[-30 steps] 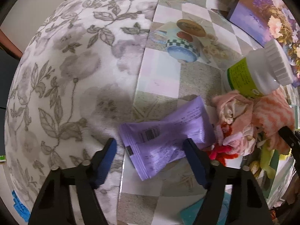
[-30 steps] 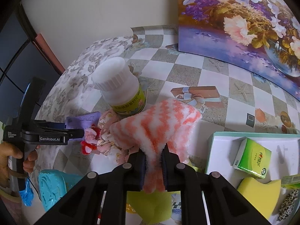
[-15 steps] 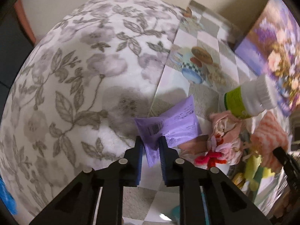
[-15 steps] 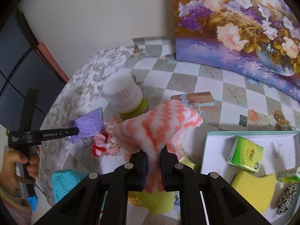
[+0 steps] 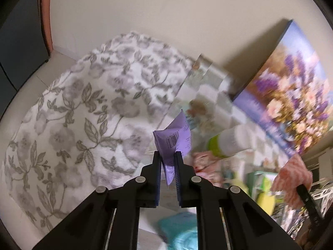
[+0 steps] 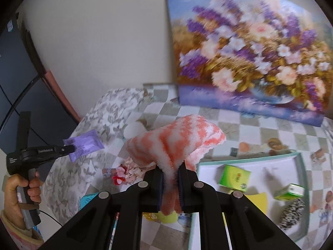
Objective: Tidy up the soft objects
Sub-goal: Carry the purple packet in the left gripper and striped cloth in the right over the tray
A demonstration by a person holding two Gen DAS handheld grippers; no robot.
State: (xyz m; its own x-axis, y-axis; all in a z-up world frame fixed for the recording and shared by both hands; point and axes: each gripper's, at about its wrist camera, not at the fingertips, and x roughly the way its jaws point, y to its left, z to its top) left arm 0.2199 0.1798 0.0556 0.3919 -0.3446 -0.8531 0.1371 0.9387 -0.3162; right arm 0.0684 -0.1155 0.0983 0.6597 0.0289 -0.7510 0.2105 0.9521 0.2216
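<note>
The striped cloth (image 6: 177, 141) is clamped in the right gripper (image 6: 171, 168), held up in the air left of the tray (image 6: 299, 156). Further left of the tray, the left gripper (image 5: 168, 156) is closed on a purple packet (image 5: 173, 139), raised above the flowered blanket (image 5: 83, 114).

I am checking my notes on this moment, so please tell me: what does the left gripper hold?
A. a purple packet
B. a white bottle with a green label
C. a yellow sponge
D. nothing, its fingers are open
A: the left gripper is shut on the purple packet, which is lifted above the table, seen also in the right wrist view.
</note>
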